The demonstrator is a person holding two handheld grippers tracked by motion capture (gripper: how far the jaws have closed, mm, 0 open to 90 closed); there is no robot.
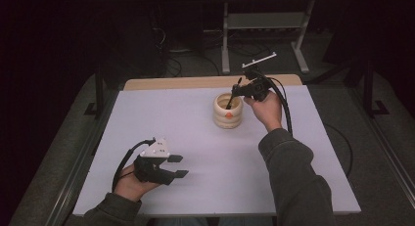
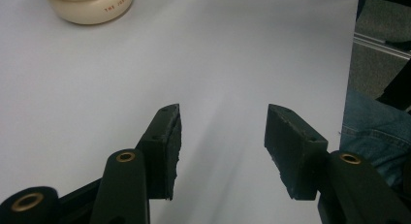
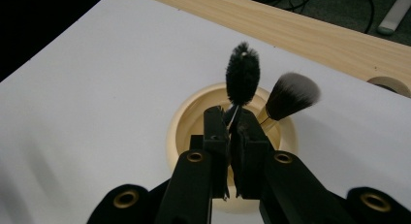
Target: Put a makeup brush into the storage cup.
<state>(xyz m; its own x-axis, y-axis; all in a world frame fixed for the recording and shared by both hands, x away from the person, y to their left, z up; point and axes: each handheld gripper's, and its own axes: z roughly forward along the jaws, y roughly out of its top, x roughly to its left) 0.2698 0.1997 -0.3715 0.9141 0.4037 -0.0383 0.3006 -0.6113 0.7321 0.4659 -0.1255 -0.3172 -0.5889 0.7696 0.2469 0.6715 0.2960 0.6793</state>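
Note:
A cream ribbed cup (image 1: pixel 228 111) stands on the white table top (image 1: pixel 195 152), back of centre. My right gripper (image 1: pixel 237 90) hovers over the cup's right rim, shut on a black bristle brush (image 3: pixel 242 78) by its thin wire stem, bristle head up. Inside the cup (image 3: pixel 186 122) leans a makeup brush (image 3: pixel 291 94) with a dark, white-tipped head. My left gripper (image 1: pixel 177 166) rests low at the front left of the table, open, nothing between its pads (image 2: pixel 167 146). The cup's base (image 2: pixel 92 6) lies far ahead of it.
A bare wood strip (image 1: pixel 205 82) runs along the table's far edge. Beyond it, a metal desk frame (image 1: pixel 264 30) and cables lie on the dark floor. The person's jeans (image 2: pixel 373 132) are past the near table edge.

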